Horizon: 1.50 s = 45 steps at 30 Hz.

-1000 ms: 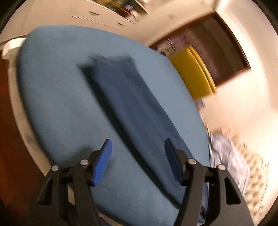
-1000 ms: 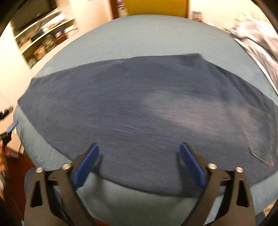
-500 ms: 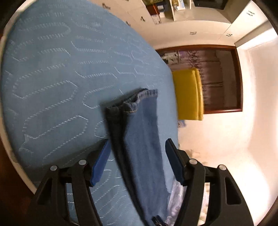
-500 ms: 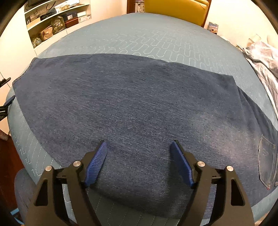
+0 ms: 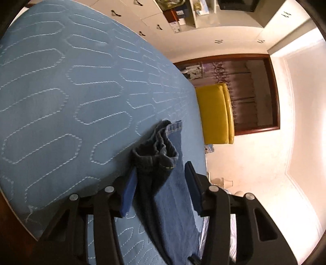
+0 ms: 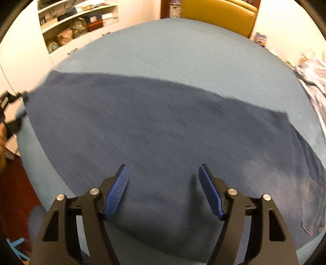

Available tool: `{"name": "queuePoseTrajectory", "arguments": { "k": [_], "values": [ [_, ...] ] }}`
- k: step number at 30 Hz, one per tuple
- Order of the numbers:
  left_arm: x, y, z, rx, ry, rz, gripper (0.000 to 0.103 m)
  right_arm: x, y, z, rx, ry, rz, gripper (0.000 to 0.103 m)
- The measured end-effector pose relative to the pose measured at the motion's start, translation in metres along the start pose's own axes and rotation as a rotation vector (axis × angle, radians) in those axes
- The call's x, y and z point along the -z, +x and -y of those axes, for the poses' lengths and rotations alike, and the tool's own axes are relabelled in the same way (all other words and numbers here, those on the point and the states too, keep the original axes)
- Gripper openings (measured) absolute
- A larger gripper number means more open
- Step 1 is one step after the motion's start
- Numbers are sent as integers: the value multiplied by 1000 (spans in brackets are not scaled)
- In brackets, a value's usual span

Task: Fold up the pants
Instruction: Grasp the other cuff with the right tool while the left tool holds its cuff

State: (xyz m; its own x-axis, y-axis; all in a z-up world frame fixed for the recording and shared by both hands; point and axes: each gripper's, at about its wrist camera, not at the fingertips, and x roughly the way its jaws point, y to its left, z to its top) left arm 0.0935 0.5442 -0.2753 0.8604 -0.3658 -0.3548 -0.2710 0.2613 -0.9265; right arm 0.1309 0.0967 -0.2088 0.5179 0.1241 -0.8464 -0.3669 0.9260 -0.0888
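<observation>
Dark blue jeans (image 6: 163, 126) lie flat across the blue quilted bed cover (image 6: 183, 51), with a back pocket (image 6: 313, 203) at the right. In the left wrist view the leg hems (image 5: 156, 150) are bunched up between the blue pads of my left gripper (image 5: 160, 187). Its jaws are closing; the left pad (image 5: 128, 191) is against the denim and the right pad stands apart. My right gripper (image 6: 164, 183) hovers low over the middle of the jeans near their front edge. Its jaws are closing slightly, with flat denim below and nothing pinched. The left gripper (image 6: 10, 114) also shows at the far left.
A yellow padded chair (image 6: 220, 14) stands beyond the bed's far side. Shelves (image 6: 77, 22) with boxes line the wall at the back left. A patterned cloth (image 6: 313, 77) lies on the bed's right. Dark wooden floor (image 6: 18, 193) shows past the bed's left edge.
My left gripper has closed in on the leg ends; the hems, flat before, now stand bunched between narrower jaws. My right gripper slid across the jeans and its jaws narrowed a little.
</observation>
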Motion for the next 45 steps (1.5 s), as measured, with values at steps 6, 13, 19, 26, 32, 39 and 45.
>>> {"name": "queuePoseTrajectory", "arguments": {
  "k": [6, 13, 19, 26, 32, 39, 45],
  "values": [
    [3, 2, 1, -38, 37, -4, 32, -67, 29, -41, -44, -19, 31, 66],
    [4, -2, 0, -112, 91, -1, 18, -80, 74, -58, 57, -88, -36, 71],
    [30, -13, 78, -303, 384, 66, 18, -82, 58, -22, -113, 41, -82, 80],
    [177, 14, 253, -501, 1164, 120, 18, -57, 32, 99, -556, 460, -173, 84],
    [386, 80, 275, -455, 1678, -8, 18, -6, -7, 204, -615, 632, -85, 85],
    [534, 142, 163, -533, 1966, -137, 25, 65, -13, 262, -604, 767, -93, 85],
    [550, 142, 148, -600, 2099, -26, 54, 65, -17, 269, -642, 775, -84, 85]
  ]
}}
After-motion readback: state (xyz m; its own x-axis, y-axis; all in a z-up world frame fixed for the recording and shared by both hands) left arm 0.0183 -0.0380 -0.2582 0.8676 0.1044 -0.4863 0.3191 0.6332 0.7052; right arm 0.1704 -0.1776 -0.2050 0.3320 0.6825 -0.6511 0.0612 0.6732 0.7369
